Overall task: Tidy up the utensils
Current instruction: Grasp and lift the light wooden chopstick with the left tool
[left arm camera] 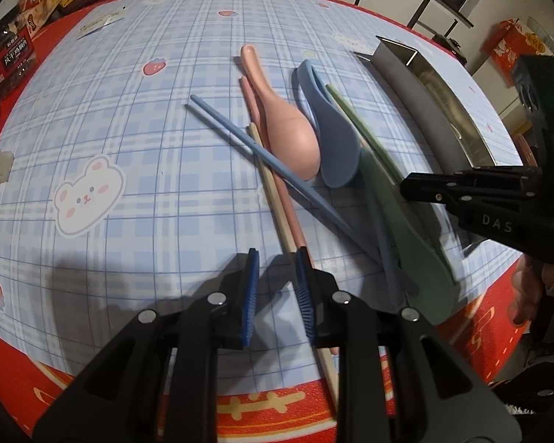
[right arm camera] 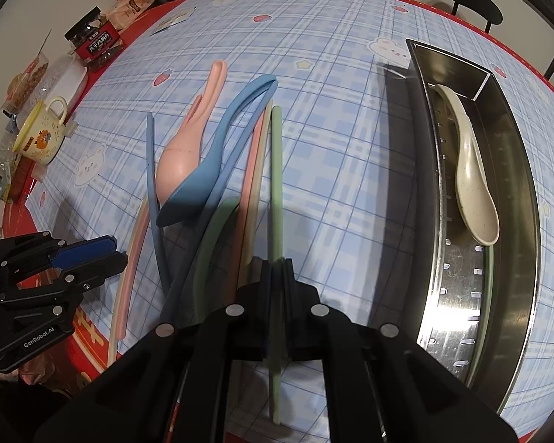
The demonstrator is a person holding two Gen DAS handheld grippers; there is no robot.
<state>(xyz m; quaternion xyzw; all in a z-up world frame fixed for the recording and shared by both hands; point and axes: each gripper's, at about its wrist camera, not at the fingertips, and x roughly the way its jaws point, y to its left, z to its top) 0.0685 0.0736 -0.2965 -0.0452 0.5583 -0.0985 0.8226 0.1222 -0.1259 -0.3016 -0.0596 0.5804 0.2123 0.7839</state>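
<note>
We are working over a table (right arm camera: 351,118) covered by a blue plaid cloth with bears and strawberries. Along its right side is lying a long stainless steel utensil tray (right arm camera: 513,199) with a slotted floor, and a cream spoon (right arm camera: 472,177) is resting inside it, bowl toward us, with a pale green stick showing just below it.

The remaining utensils are lying loose in a pile near the table's middle. A green spoon (left arm camera: 406,229) is sitting closest to the tray, a blue spoon (right arm camera: 210,158) is overlapping a pink spoon (right arm camera: 183,151), and blue chopsticks (left arm camera: 262,155) are crossing over a pink chopstick (left arm camera: 277,184) and a cream chopstick (left arm camera: 269,192).

Our right gripper (right arm camera: 277,269) is pressing its jaws together on a green chopstick (right arm camera: 276,170), which is running forward between the fingers and pointing away across the cloth, beside the pile.

Our left gripper (left arm camera: 277,269) is hanging with its blue-padded fingers (left arm camera: 253,277) spread apart, gripping nothing; the pink and cream chopsticks are passing right by its right finger.

A yellow mug (right arm camera: 42,136) and snack packets are sitting at the far left edge.
</note>
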